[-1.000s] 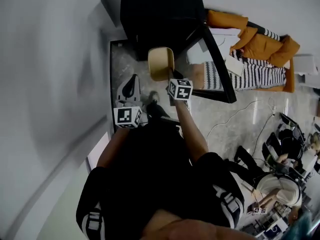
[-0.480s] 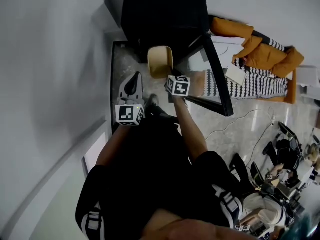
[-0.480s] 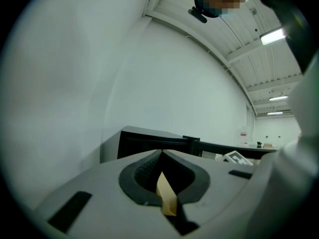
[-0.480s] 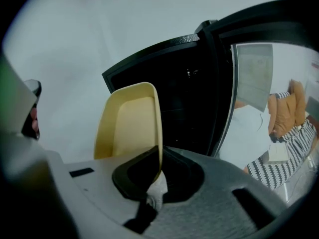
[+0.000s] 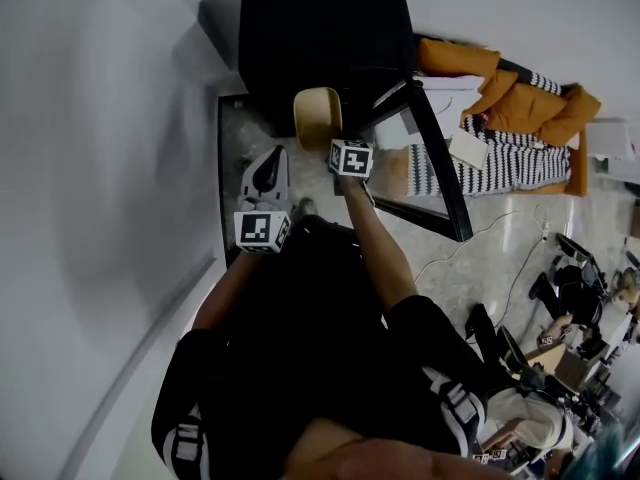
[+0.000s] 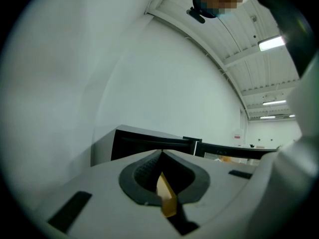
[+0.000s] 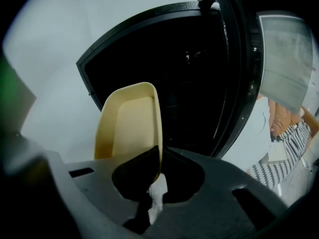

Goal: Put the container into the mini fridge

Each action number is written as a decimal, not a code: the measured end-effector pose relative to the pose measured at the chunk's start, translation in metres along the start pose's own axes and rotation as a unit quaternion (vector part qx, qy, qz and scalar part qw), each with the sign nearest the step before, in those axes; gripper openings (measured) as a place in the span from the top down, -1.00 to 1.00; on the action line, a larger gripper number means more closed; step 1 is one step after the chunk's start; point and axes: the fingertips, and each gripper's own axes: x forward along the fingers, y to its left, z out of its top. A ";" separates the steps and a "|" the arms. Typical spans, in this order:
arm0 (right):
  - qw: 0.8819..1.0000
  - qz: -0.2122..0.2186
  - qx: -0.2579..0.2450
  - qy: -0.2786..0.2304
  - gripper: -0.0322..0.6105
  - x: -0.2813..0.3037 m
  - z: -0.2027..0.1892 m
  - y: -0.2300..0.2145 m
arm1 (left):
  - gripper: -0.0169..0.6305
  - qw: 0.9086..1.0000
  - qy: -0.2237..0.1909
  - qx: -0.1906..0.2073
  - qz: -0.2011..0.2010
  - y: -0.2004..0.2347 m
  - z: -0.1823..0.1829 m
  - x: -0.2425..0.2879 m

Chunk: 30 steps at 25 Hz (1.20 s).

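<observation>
Largest of all: the pale wall, filling the left side of the head view. Beside it, the black mini fridge, standing on the grey floor, with the door swung wide open to the right and a dark inside. Beyond the door, on the floor, an orange jacket and a black-and-white striped cloth. Below the fridge in the head view, a person in dark clothes, both arms stretched toward the fridge.

Then the container: cream-coloured, shallow, with rounded corners. Held up on its edge just in front of the open fridge, not yet inside. Hollow side turned to the left in the right gripper view, and empty as far as visible.

Right gripper: jaws closed tight on the thin side wall of the container, near its lower corner, and aimed at the fridge opening. Just behind it, the right marker cube. In the hollow behind the jaws, a small white scrap, nature not clear.

Left gripper: jaws pressed together at the tips, gripping nothing. Held left of the container and apart from it, facing the wall and the top of the fridge. At its back, the left marker cube. Behind the closed tips, a small yellowish strip; not possible to tell what.
</observation>
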 end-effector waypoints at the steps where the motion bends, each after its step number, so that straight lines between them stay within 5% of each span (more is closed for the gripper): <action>1: 1.000 -0.003 0.002 0.004 0.89 0.006 0.000 0.000 | 0.94 1.000 -0.001 -0.002 -0.002 0.002 0.000 0.004; 20: 0.997 -0.066 -0.007 0.050 0.89 0.086 0.011 -0.041 | 0.94 1.000 -0.012 0.008 0.005 0.009 0.015 0.027; 30: 0.999 -0.050 0.003 0.020 0.89 0.114 0.020 -0.034 | 0.94 1.000 -0.014 0.007 0.006 0.011 0.003 0.028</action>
